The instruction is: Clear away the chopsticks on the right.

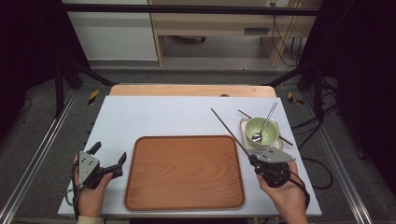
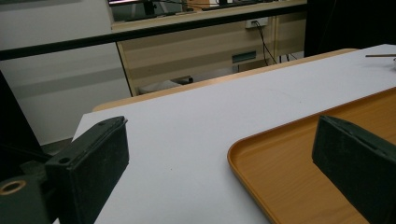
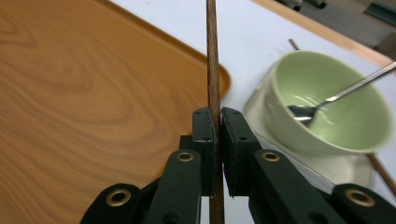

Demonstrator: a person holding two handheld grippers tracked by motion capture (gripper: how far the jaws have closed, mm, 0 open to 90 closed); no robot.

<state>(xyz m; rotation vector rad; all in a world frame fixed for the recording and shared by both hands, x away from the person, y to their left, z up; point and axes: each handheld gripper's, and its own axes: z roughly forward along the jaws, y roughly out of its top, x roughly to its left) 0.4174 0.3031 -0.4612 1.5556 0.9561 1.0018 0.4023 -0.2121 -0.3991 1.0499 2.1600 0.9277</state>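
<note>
A white table [image 1: 163,116] carried a wooden tray [image 1: 184,171] near its front edge, and to the right a small plate [image 1: 246,125] and a chopstick [image 1: 286,140] beside it.

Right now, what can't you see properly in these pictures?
- Second chopstick: high view, its middle is hidden under the bowl and its saucer.
- Held chopstick: right gripper view, its far end is cut off by the top edge, its near end hidden by the right gripper.
- Tray: left gripper view, cut off at the right and bottom edges, partly behind a jaw.
</note>
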